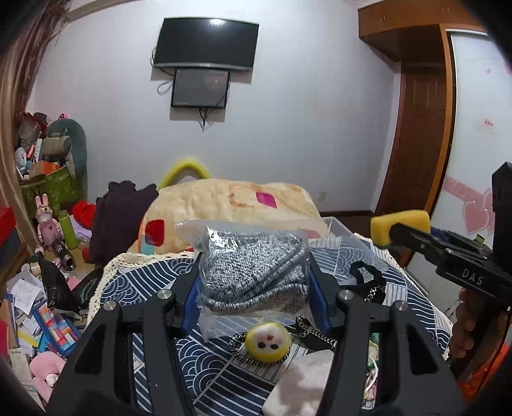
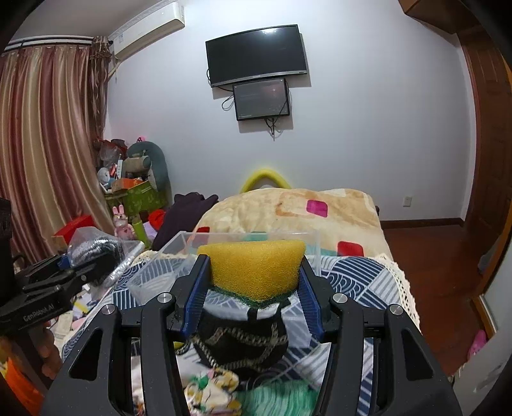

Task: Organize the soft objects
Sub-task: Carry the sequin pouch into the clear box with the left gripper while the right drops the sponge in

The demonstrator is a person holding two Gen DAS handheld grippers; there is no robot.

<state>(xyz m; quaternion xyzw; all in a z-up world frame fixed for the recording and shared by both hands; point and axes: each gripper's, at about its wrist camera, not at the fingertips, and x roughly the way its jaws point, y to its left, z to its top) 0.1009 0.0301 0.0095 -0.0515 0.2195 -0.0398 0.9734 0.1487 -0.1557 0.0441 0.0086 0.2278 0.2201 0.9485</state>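
A bed (image 2: 358, 275) in a blue wave-patterned cover fills both views, a clear plastic box (image 2: 243, 238) standing on it near a beige blanket (image 2: 288, 208). The left gripper (image 1: 254, 284) pinches a clear bag of grey knitwear (image 1: 252, 265) above the cover — its side reads "GenRobot.AI". The right gripper (image 2: 252, 288), marked "DAS", clamps a yellow sponge (image 2: 256, 265) just before the box. A small yellow plush ball (image 1: 267, 341) lies beneath the bag.

A curved television (image 2: 257, 54) hangs on the pale wall (image 2: 368, 128) above a smaller monitor (image 2: 261, 98). Striped curtains (image 2: 41, 144) fall at left beneath an air conditioner (image 2: 147, 28); a wooden door (image 1: 416, 137) stands right.
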